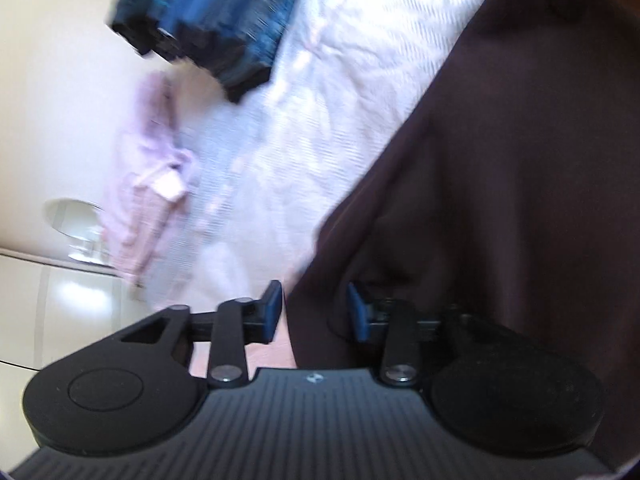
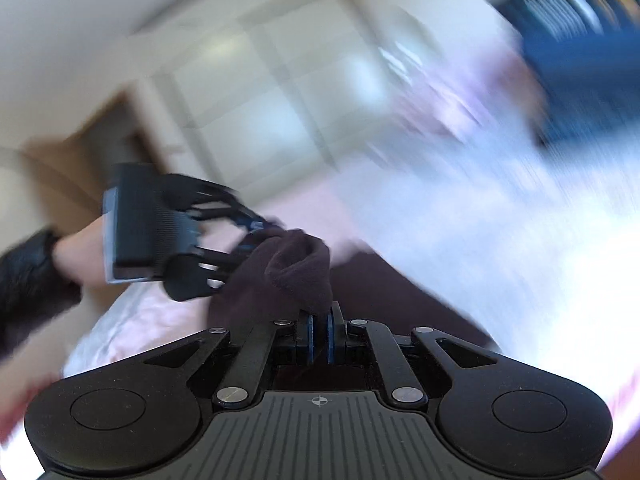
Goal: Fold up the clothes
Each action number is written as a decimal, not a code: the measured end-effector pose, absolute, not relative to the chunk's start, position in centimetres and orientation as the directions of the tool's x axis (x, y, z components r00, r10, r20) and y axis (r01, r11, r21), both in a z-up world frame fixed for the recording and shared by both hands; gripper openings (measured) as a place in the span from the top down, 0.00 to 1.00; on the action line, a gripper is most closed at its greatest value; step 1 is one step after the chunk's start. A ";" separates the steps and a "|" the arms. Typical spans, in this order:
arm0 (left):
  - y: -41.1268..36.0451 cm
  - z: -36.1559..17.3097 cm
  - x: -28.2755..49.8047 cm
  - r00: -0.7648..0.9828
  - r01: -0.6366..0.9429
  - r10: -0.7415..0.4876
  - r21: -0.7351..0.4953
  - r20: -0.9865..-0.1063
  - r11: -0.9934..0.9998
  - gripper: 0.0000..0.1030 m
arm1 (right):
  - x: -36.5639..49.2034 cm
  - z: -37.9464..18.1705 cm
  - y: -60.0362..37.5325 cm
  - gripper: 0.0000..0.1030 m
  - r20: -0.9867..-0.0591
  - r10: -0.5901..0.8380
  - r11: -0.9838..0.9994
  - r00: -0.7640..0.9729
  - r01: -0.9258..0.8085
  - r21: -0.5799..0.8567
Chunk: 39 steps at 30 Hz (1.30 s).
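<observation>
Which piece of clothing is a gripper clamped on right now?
The dark maroon garment: the right gripper pinches its bunched edge. The pink garment and blue folded stack lie untouched on the bed.

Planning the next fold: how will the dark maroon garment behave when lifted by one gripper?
The dark maroon garment is likely floppy: it bunches above the right gripper clamped on it. Probably light and fleecy, so unlikely to slip. Its slack should drape between the fingers of the open left gripper.

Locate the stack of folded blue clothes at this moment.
The stack of folded blue clothes lies at the top left of the left wrist view, on the pale bedspread, beyond the dark maroon garment; it appears blurred at the right wrist view's top right.
</observation>
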<state>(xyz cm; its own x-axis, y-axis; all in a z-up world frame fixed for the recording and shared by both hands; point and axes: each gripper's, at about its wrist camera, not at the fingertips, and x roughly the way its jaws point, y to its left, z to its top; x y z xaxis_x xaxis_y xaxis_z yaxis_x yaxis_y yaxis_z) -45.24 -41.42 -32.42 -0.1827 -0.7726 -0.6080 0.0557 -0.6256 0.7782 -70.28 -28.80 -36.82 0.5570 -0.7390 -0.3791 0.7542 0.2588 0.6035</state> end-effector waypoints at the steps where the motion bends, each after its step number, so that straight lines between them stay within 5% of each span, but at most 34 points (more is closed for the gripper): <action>1: -41.9 -32.6 -45.1 -0.186 0.085 -0.768 0.769 -0.613 -0.634 0.66 | -71.4 -37.9 -29.0 0.95 -0.400 -0.732 0.217 0.551 0.745 0.630; 6: -42.6 -30.2 -40.7 -0.183 0.315 -0.763 0.698 -0.620 -0.643 0.59 | -72.8 -38.6 -28.4 0.92 -0.403 -0.736 0.203 0.544 0.745 0.635; 11: -44.4 -27.7 -35.8 -0.212 0.553 -0.708 0.515 -0.673 -0.655 0.59 | -72.2 -38.0 -29.0 0.68 -0.363 -0.746 0.200 0.558 0.708 0.677; 23: -49.8 -26.2 -35.3 -0.199 0.800 -0.790 0.369 -0.580 -0.473 0.65 | -71.0 -37.5 -29.1 0.69 -0.370 -0.760 0.175 0.534 0.717 0.674; 28: -46.0 -25.8 -32.3 -0.270 0.760 -0.769 0.363 -0.579 -0.540 0.63 | -71.0 -37.1 -29.6 0.69 -0.372 -0.760 0.187 0.533 0.727 0.661; 30: -43.7 -26.3 -31.8 -0.303 0.715 -0.742 0.372 -0.598 -0.592 0.61 | -70.9 -37.3 -29.8 0.69 -0.372 -0.761 0.178 0.531 0.723 0.667; 32: -41.6 -27.0 -31.6 -0.313 0.674 -0.723 0.392 -0.617 -0.626 0.60 | -70.9 -37.6 -30.2 0.97 -0.379 -0.759 0.162 0.530 0.717 0.678; 39: -40.2 -30.0 -32.7 -0.267 0.662 -0.703 0.405 -0.659 -0.631 0.60 | -72.4 -33.8 -29.9 0.98 -0.279 -0.817 0.232 0.504 0.731 0.641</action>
<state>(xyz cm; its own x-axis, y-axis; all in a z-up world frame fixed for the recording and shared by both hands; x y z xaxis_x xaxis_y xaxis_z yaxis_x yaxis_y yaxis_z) -32.70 -40.19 -30.00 -0.2673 -0.7033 -0.6588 0.6615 -0.6310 0.4052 -72.36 -29.86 -33.83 0.5043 -0.8172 -0.2791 0.7313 0.2323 0.6413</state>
